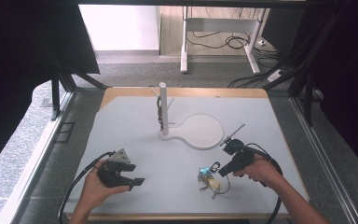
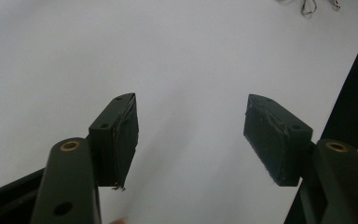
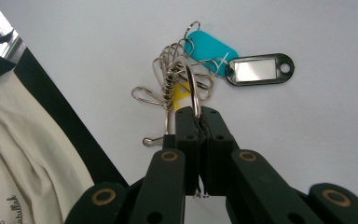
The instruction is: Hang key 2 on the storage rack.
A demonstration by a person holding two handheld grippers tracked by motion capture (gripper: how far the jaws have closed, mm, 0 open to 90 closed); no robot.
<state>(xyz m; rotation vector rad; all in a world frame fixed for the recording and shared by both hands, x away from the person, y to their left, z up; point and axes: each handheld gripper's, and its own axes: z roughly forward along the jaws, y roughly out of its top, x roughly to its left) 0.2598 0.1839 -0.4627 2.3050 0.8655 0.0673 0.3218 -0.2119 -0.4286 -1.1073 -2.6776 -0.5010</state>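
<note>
Even, soft daylight washes the pale worktop (image 1: pixel 135 121) from the bright floor beyond, while black curtains darken both sides. Shadows stay faint. The high view is soft and grainy; close up, the key bunch (image 3: pixel 186 79) is sharp, the near tongs blurred.

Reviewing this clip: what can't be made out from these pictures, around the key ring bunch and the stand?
- Key ring bunch: in the right gripper view the right gripper, shut on a ring, hides the ring's lower part; the yellow tag sits mostly behind wires.
- High view: the bunch is too small to count rings.
- Stand post: the dark item hanging on it is too small to identify.
- Left gripper, open: the bunch is cut off by the top edge.
</note>
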